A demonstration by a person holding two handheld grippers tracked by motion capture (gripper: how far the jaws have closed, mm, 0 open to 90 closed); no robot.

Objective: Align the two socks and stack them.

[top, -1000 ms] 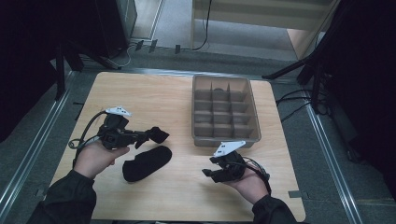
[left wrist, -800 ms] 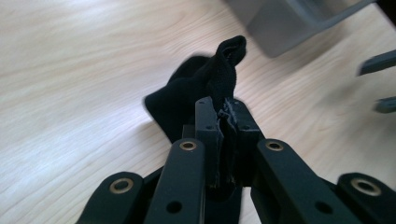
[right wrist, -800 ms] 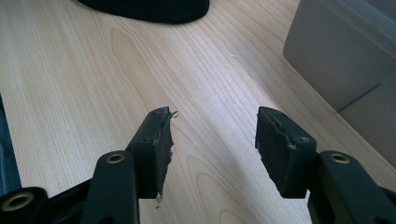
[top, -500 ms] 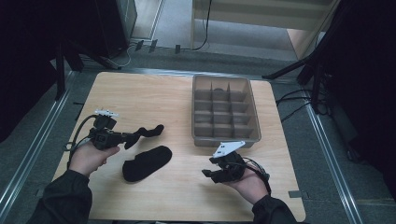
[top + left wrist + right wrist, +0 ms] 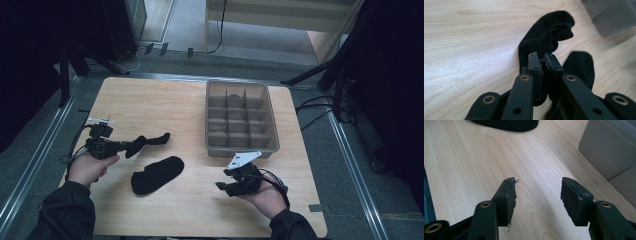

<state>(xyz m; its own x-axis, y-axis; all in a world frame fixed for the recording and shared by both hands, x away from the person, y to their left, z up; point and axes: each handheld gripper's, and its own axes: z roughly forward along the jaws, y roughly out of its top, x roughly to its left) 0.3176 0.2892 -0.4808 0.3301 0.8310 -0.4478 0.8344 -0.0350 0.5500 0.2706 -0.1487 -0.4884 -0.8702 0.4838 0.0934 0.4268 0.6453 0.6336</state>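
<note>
one sock gripped, none binned yet

left tongs (image 5: 544,65) pinch a black sock (image 5: 150,141) low over the bench (image 5: 165,100); its mate (image 5: 156,174) lies alongside; right tongs (image 5: 537,195) gape empty; divided tray (image 5: 242,120) looks unfilled.

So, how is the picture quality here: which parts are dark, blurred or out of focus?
High view: the table is evenly lit, its surroundings are nearly black, and detail is soft. Left gripper view: the left claw and the pinched sock are sharp. Right gripper view: the right claw is sharp, the grey tray beyond is blurred.
</note>
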